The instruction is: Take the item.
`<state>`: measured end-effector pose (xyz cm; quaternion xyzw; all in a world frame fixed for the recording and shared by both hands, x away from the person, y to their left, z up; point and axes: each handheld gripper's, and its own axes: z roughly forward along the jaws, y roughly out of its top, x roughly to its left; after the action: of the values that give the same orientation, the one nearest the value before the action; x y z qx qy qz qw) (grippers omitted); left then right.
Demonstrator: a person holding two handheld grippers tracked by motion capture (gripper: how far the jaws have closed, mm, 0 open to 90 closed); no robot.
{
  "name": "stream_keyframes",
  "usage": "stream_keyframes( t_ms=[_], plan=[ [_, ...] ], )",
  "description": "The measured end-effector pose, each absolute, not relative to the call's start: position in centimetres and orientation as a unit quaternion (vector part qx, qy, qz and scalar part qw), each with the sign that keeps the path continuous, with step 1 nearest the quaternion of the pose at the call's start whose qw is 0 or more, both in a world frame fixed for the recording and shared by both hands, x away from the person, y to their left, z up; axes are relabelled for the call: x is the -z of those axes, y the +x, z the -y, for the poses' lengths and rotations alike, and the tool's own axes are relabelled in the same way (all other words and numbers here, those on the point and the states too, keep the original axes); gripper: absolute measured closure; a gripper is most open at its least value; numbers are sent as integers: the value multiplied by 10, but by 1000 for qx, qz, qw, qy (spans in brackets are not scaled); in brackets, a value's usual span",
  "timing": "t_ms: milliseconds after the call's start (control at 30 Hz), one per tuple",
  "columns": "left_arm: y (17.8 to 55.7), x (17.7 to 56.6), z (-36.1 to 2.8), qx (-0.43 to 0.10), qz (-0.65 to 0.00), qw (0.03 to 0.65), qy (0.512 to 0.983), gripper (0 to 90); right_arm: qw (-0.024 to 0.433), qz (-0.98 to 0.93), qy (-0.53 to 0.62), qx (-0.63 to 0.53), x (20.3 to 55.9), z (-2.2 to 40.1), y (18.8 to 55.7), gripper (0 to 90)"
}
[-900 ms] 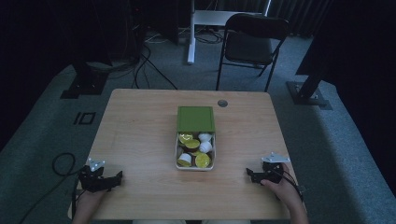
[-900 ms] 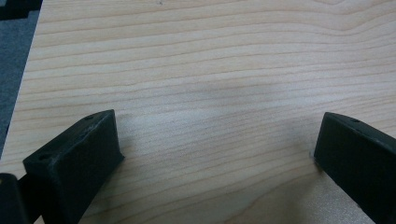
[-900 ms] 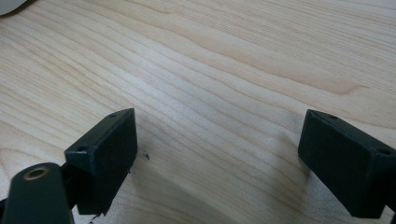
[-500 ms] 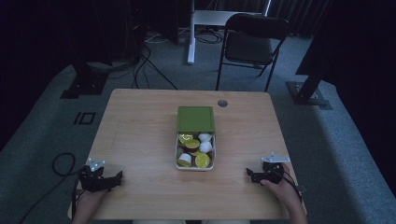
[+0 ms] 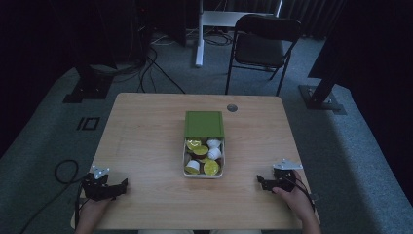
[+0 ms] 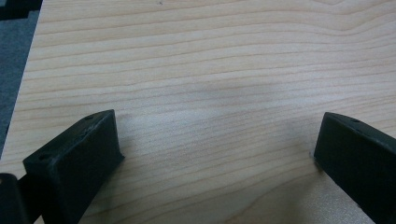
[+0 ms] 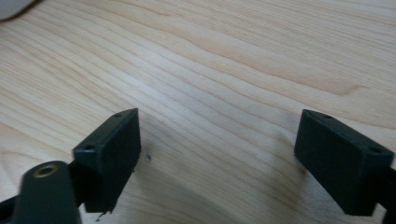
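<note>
A white tray [image 5: 184, 157] of several yellow-green and white capsules [image 5: 211, 168] sits at the middle of the wooden table [image 5: 146, 141], with a green lid [image 5: 204, 124] lying at its far end. My left gripper [image 5: 122, 185] rests near the front left corner, open, its jaws wide apart over bare wood [image 6: 215, 93]. My right gripper [image 5: 260, 182] rests near the front right corner, also open with nothing between its jaws, pointing toward the tray. Both are well short of the tray.
A round grommet [image 5: 232, 107] is set in the table's far edge. Beyond the table stand a black folding chair [image 5: 263, 46], a white stand [image 5: 198, 34] and dark equipment bases with cables on grey carpet.
</note>
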<state>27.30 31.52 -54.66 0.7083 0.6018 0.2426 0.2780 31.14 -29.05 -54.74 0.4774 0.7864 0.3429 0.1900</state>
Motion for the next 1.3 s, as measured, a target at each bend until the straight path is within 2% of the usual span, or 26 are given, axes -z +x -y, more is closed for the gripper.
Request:
stream_keyframes(
  t_ms=[600, 1300],
  plan=[
    [273, 547, -315, -243, -602, 279, 708, 5, 224, -762, 467, -389, 502, 284, 316, 137],
    [273, 547, -315, -242, -602, 278, 708, 5, 210, -764, 428, -434, 460, 249, 322, 145]
  ],
)
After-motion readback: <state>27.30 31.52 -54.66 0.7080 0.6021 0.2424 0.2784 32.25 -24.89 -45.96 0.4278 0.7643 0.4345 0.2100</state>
